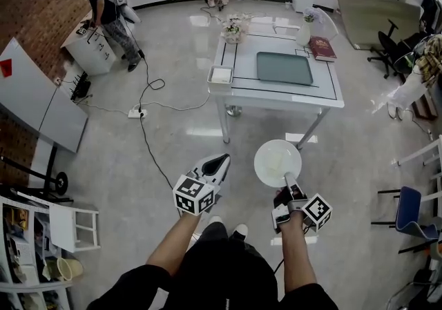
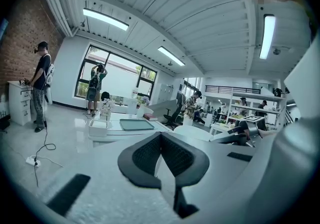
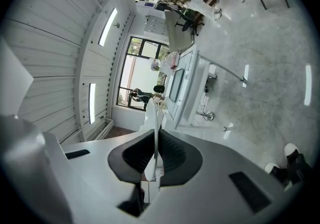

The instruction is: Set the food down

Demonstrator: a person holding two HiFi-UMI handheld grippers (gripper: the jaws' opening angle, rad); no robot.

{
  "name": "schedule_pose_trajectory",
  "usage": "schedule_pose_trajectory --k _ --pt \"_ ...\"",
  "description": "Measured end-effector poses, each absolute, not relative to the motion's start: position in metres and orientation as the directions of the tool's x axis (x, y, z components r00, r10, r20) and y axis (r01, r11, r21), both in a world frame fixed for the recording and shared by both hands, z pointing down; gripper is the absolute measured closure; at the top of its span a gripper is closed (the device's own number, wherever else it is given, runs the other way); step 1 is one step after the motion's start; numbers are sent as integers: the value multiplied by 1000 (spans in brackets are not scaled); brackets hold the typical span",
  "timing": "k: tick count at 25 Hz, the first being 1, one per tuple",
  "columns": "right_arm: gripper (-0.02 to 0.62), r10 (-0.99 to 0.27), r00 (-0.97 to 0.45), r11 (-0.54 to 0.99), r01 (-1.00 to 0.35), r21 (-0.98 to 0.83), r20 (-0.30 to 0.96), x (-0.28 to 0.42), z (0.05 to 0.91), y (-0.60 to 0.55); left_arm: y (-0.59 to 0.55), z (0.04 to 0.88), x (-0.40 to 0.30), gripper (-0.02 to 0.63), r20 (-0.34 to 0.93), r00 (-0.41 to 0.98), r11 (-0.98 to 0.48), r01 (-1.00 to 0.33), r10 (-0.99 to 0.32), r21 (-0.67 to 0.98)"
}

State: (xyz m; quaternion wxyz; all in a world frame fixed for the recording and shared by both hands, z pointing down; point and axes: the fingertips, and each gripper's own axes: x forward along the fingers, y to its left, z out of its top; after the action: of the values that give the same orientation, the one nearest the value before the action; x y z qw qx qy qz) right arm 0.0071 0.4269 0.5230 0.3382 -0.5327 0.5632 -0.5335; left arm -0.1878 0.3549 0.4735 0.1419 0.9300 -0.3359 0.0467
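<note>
The right gripper [image 1: 289,182] pinched the rim of a white plate [image 1: 261,157] bearing pale food [image 1: 276,163], held in the air short of the table's [image 1: 276,98] near edge. The left gripper [image 1: 217,164] had its jaws together on nothing. A green tray [image 1: 284,68] lay mid-table.

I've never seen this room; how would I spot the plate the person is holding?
Find the white table in the middle of the room. Just short of its near edge, the right gripper pinches a white plate by its rim. Unlike the rectangular green tray and the small white box on the table, it is round and held in the air.
</note>
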Motion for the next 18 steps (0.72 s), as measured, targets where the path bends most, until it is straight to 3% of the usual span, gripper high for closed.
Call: schedule_pose_trajectory --k 18 --pt "572 -959 -196 -154 -242 -958 204 37 534 381 304 483 -147 600 178 788 -754 -616 -590 229"
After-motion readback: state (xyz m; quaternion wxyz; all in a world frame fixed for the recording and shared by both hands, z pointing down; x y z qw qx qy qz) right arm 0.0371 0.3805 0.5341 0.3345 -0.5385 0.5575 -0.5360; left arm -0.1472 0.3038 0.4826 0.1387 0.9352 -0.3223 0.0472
